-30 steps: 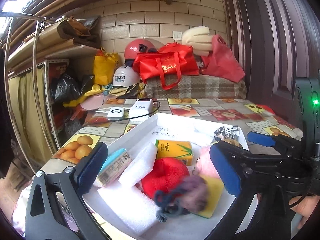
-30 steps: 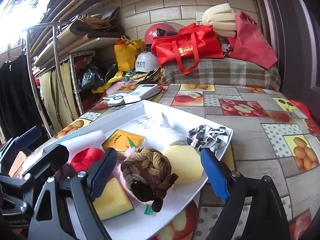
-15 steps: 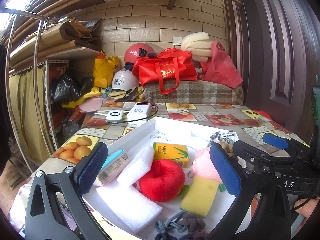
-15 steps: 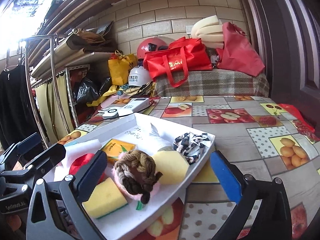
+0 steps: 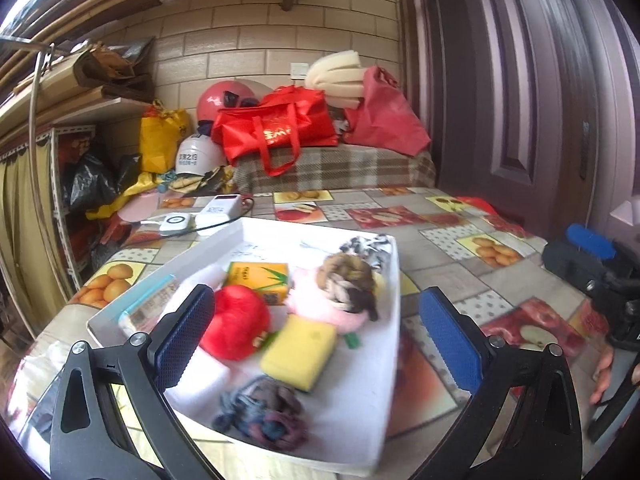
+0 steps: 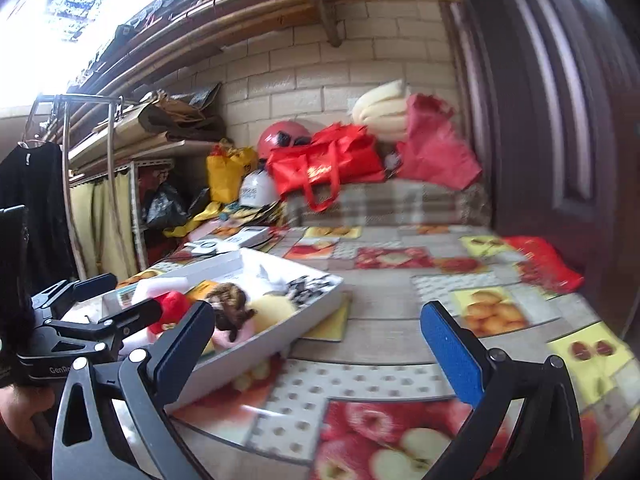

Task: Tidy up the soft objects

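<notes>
Fruit-patterned oilcloth covers our worktop point(image 5: 448, 276), and on it sits the shallow white tray point(image 5: 390, 360) with the soft things gathered inside. Nearest our left claw point(image 5: 316, 336) lie the yellow sponge block point(image 5: 298, 352), the round red plush ball point(image 5: 236, 326) and, at the tray's near edge, the tangled grey-purple yarn knot point(image 5: 262, 410); behind them sits the braided brown-and-cream yarn bundle point(image 5: 348, 280) on pink fluff. Our left claw hangs spread wide and empty, pointing along the tray, with its left pad just beside the red ball. Our right claw point(image 6: 316, 340) is spread and empty too, aimed at bare oilcloth with the tray off to its left. We judge the left the nearer claw for any pick here.
</notes>
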